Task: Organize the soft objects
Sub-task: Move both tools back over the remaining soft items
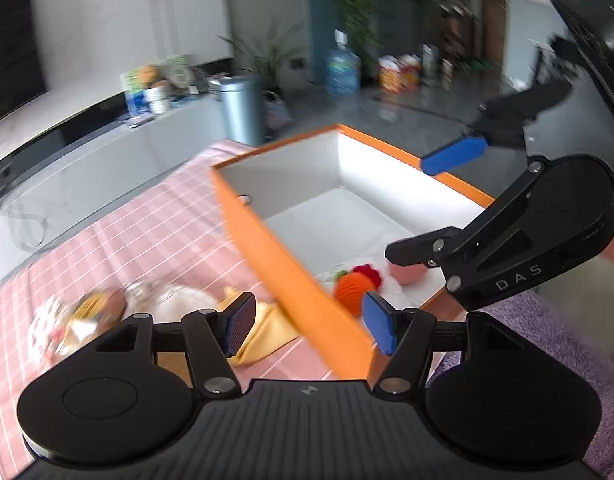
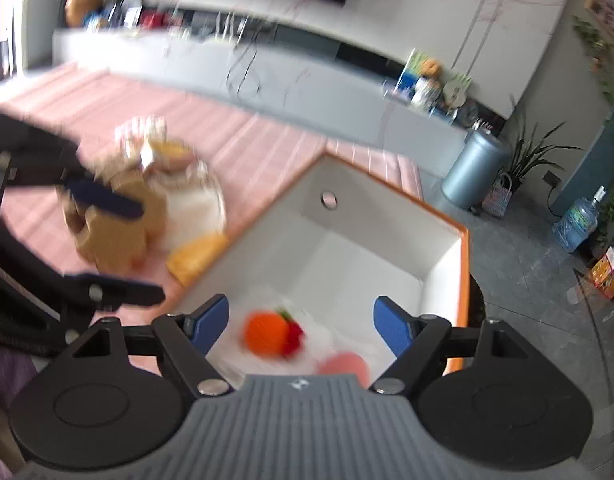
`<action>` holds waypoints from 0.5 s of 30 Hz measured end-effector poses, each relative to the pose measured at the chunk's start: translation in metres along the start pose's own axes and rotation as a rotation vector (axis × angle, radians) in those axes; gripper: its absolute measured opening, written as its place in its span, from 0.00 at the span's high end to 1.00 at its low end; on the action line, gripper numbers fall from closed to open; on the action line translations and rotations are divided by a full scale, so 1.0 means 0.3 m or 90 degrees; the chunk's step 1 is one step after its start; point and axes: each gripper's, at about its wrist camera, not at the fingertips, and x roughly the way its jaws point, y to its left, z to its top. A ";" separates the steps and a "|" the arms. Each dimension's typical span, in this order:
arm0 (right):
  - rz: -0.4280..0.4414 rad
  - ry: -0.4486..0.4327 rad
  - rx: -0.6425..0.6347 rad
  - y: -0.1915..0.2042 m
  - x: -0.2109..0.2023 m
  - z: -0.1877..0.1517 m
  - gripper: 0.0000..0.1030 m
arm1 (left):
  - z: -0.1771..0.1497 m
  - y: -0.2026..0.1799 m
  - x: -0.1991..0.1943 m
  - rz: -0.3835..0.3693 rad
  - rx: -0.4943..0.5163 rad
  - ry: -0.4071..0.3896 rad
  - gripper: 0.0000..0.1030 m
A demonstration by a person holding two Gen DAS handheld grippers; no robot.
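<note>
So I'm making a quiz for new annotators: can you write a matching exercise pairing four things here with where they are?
Things:
1. orange knitted toy
2. yellow cloth
3. brown plush toy
4. grey bin

Places:
A. on the floor, past the table's far end
B. inside the orange box
C. on the pink cloth, against the box's outer wall
D. on the pink cloth, further from the box

Pairs: 1-B, 2-C, 3-D, 4-A
</note>
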 end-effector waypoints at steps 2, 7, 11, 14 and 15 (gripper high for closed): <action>-0.005 -0.030 0.016 0.040 -0.014 0.006 0.22 | -0.027 0.022 -0.045 0.018 -0.031 -0.016 0.29; -0.006 -0.090 0.042 0.186 -0.056 0.027 0.21 | -0.113 0.088 -0.150 0.085 -0.099 -0.055 0.29; 0.000 -0.116 0.065 0.284 -0.051 0.047 0.21 | -0.179 0.151 -0.214 0.121 -0.173 -0.083 0.33; 0.004 -0.134 0.082 0.343 -0.029 0.056 0.21 | -0.227 0.193 -0.247 0.146 -0.221 -0.096 0.35; 0.006 -0.139 0.088 0.363 -0.022 0.054 0.21 | -0.241 0.212 -0.255 0.154 -0.234 -0.099 0.35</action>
